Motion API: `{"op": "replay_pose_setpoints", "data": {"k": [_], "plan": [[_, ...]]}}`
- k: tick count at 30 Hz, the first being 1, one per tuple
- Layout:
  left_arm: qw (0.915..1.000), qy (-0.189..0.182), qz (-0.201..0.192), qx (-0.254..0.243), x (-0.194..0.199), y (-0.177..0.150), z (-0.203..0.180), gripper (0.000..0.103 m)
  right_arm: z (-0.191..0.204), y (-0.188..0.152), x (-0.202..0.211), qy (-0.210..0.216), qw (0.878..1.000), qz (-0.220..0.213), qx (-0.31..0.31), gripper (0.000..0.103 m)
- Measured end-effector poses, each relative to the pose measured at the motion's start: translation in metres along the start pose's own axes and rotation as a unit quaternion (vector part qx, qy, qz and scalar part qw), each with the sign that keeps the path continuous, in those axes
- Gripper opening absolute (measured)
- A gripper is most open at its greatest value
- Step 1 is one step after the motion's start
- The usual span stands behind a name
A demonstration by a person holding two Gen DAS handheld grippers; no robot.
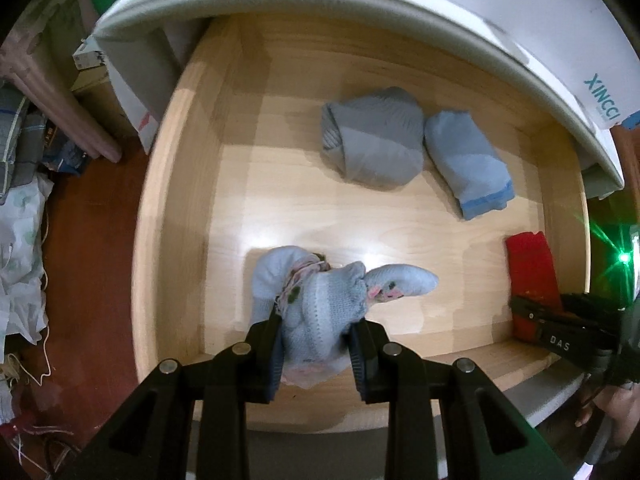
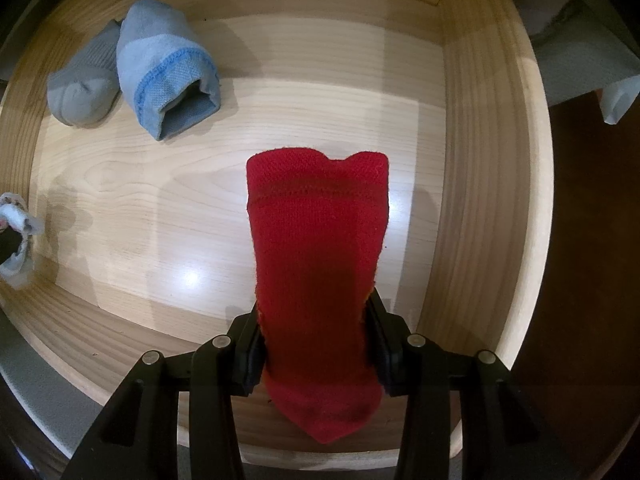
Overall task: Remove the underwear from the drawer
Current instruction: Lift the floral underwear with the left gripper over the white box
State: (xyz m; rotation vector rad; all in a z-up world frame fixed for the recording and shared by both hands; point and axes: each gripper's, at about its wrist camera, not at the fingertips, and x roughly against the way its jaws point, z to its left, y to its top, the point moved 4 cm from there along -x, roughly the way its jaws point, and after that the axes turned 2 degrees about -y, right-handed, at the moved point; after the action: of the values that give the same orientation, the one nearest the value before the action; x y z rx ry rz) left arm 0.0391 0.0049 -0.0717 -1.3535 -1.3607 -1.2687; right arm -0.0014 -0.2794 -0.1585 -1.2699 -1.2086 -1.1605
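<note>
My left gripper (image 1: 316, 344) is shut on a pale blue knitted garment with pink floral trim (image 1: 320, 300), which hangs above the floor of the open wooden drawer (image 1: 280, 184). In the right wrist view that bundle (image 2: 16, 224) shows at the left edge. My right gripper (image 2: 316, 340) is shut on a folded red garment (image 2: 320, 248) that points away from me over the drawer floor (image 2: 160, 200); the left wrist view shows the red garment (image 1: 532, 272) and the right gripper (image 1: 560, 332) at the right. A grey roll (image 1: 372, 136) and a light blue roll (image 1: 468, 164) lie at the back.
The grey roll (image 2: 80, 76) and the light blue roll (image 2: 168, 68) lie side by side, touching. A white cabinet top (image 1: 360, 4) overhangs the drawer's back. Left of the drawer are a red-brown floor (image 1: 92, 240), bags and cloth clutter (image 1: 20, 216). The drawer's wooden wall (image 2: 480, 160) rises on the right.
</note>
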Motion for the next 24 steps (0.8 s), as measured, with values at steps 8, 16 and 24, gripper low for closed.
{"op": "replay_pose_setpoints", "data": {"k": [8, 16, 24], "plan": [[0.9995, 0.003, -0.03, -0.004, 0.016, -0.002, 0.003, 0.027, -0.002, -0.001, 0.002, 0.001, 1.0, -0.002, 0.0, 0.041], [0.9979, 0.005, -0.064, -0.012, 0.045, 0.003, 0.004, 0.027, 0.0, -0.006, -0.001, -0.005, 1.0, -0.009, 0.007, 0.043], [0.9956, -0.009, -0.092, -0.015, 0.068, 0.007, -0.003, 0.027, -0.001, -0.008, -0.001, -0.002, 1.0, -0.011, 0.002, 0.042]]}}
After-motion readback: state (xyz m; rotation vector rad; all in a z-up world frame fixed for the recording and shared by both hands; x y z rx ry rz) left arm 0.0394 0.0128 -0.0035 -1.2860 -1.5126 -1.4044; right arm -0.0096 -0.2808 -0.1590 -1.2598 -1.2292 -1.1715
